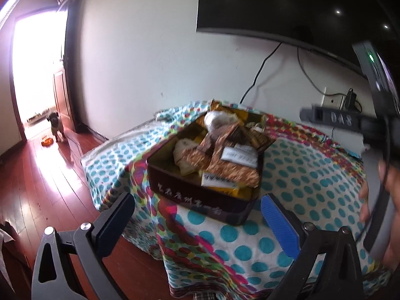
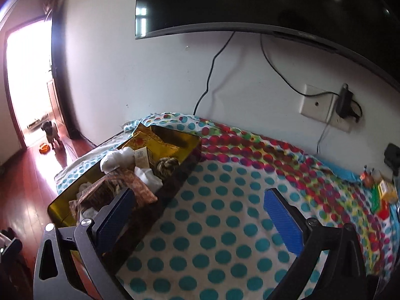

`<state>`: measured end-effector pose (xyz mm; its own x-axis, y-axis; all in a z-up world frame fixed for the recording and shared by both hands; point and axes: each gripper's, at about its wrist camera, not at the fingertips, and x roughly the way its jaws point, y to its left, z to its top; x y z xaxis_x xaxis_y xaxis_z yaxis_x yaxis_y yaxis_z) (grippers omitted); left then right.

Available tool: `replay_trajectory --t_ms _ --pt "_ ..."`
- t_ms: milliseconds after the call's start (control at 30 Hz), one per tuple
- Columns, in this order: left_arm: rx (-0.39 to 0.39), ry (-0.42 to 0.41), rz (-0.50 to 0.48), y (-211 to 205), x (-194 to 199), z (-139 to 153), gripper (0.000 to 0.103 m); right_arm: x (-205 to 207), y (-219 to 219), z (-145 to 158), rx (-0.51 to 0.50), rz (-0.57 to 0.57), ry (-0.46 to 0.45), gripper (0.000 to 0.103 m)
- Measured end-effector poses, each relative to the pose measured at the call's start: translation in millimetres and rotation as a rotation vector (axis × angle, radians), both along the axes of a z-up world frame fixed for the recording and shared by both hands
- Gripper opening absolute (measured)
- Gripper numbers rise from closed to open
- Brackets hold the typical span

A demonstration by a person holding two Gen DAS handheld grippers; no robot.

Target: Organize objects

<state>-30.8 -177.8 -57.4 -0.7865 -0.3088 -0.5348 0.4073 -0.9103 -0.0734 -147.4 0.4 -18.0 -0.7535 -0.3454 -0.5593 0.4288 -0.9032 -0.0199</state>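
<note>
a dark rectangular box [image 1: 200, 197] with a gold lining sits on the spotted cloth [image 1: 307, 175] covering a low table, toward its left end, and it is already heaped with brown patterned packets [image 1: 225, 155], white wrapped bundles [image 2: 116, 158] and a ball of twine [image 2: 167, 166]. the left gripper [image 1: 197, 210] hovers over the near edge of the table with its jaws wide and nothing between them, the box just beyond its fingertips. the right gripper [image 2: 197, 207] also stands with jaws at their widest and empty, over bare cloth just right of the box; its left finger overlaps the box's near corner in the right wrist view, though contact cannot be told.

judging from this, one item appears to have just gone into the box and the step in hand is the reach for another. a few small things [image 2: 380, 195], yellow, green and red, lie at the far right end of the table, well apart from the box. the next move likely calls for the right gripper to swing right to them, settle its open jaws around one, close, and carry it back to the box.

a dog [image 1: 56, 125] stands in the bright doorway at far left.
</note>
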Motion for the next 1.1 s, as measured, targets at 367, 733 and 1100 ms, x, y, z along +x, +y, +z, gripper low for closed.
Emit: replay_trajectory --t_ms 367,733,1100 --pt "-0.081 0.046 -0.007 49.7 42.3 71.5 0.103 68.6 39.6 27.4 -0.071 0.021 0.030 0.103" --pt "-0.072 0.039 -0.011 87.8 77.3 96.1 0.103 114.5 100.0 52.1 -0.142 0.002 0.069 0.103" --pt "-0.054 0.013 0.015 92.6 80.1 97.9 0.103 135.1 112.2 57.3 -0.165 0.028 0.094 0.103"
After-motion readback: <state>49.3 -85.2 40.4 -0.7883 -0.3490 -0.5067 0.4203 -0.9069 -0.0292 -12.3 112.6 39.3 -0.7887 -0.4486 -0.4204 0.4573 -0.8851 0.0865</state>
